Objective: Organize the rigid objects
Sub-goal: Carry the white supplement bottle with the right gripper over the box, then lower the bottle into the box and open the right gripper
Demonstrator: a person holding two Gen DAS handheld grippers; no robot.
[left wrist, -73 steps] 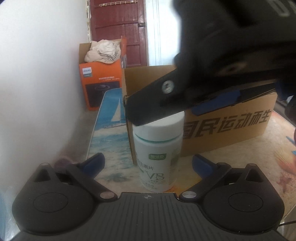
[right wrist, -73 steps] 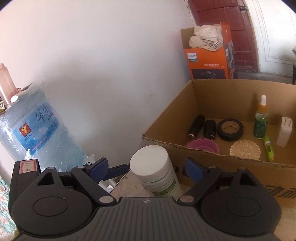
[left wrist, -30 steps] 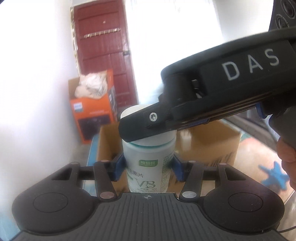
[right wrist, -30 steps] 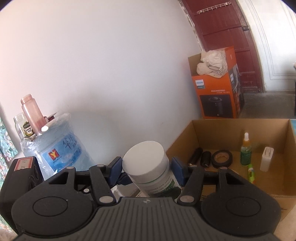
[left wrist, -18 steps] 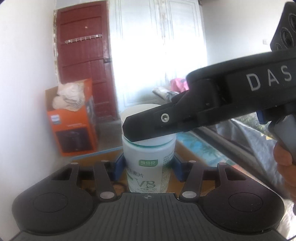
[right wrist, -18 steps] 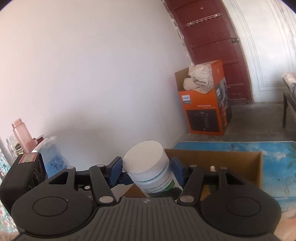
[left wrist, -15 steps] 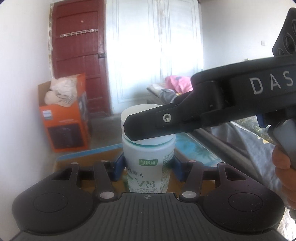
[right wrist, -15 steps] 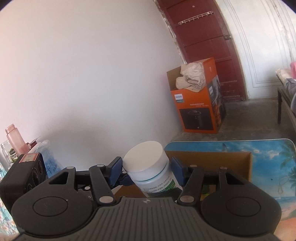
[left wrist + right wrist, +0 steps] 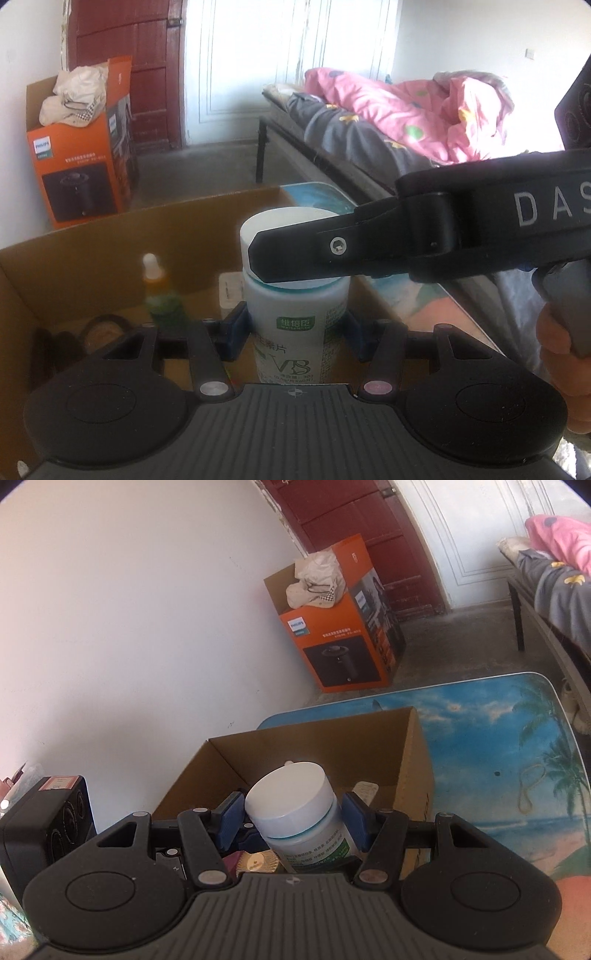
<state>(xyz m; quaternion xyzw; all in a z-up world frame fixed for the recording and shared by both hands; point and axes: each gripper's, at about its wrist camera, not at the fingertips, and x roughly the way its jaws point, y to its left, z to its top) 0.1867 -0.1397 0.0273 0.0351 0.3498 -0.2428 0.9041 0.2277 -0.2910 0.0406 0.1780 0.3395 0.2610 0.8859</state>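
We lose the white bottle's (image 9: 295, 325) base behind the gripper body; the dark items (image 9: 55, 347) in the carton (image 9: 110, 251) blur.

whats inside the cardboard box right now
In the cardboard box: a green dropper bottle, a tape roll and a gold disc. The held white bottle and grippers cover the rest.

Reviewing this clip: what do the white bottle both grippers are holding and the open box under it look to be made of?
White bottle: probably plastic, smooth and slightly glossy, with an opaque white screw cap, a faintly translucent body and a printed green label. Open box: corrugated cardboard, matte brown, with raw cut edges and a folded corner seam showing.
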